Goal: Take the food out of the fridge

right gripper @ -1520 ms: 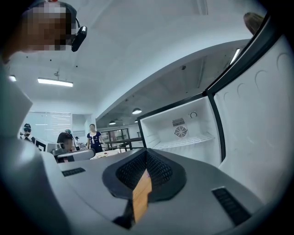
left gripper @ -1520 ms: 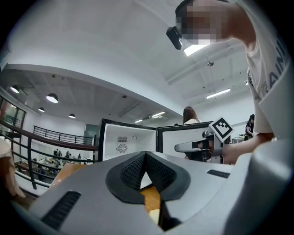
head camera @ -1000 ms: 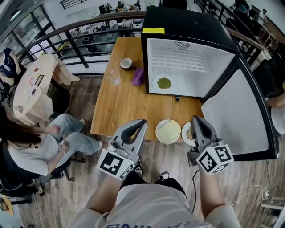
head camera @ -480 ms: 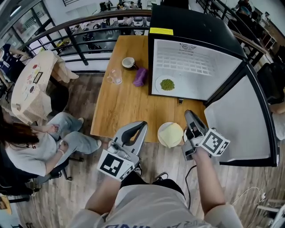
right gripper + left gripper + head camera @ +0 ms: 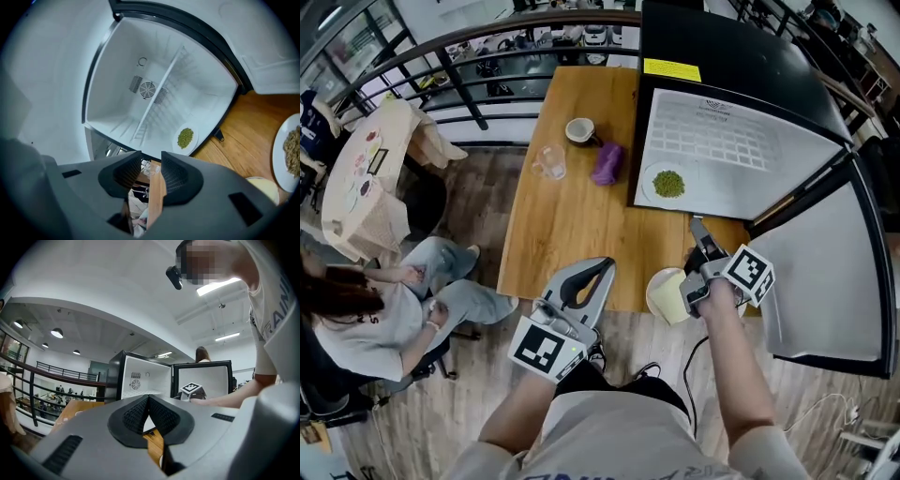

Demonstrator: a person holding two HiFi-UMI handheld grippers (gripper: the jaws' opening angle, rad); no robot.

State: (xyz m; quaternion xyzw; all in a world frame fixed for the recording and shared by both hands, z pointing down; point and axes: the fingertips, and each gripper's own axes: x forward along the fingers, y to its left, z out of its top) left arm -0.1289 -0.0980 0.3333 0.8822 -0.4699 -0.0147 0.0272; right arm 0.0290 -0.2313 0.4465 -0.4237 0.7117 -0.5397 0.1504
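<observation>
The black fridge (image 5: 741, 66) stands open on the wooden table (image 5: 572, 234). Inside it lies a white plate of green food (image 5: 667, 183), also in the right gripper view as the green plate (image 5: 186, 138). My right gripper (image 5: 697, 228) is rolled on its side in front of the fridge opening. Its jaws have just been opening, and the right gripper (image 5: 151, 158) has nothing between them. A plate of pale yellow food (image 5: 667, 295) sits at the table's near edge beside it. A plate of brown grains (image 5: 291, 154) lies close by. My left gripper (image 5: 605, 265) is shut and empty over the table's near edge.
The fridge door (image 5: 825, 272) swings out to the right. A cup (image 5: 578, 131), a clear glass (image 5: 549, 163) and a purple cloth (image 5: 607, 163) sit at the table's far end. A person (image 5: 366, 309) sits at the left, beyond a railing (image 5: 469, 89).
My right gripper left the grain plate, rolled onto its side, moved toward the fridge and opened its jaws. The left gripper stays shut and has barely shifted.
</observation>
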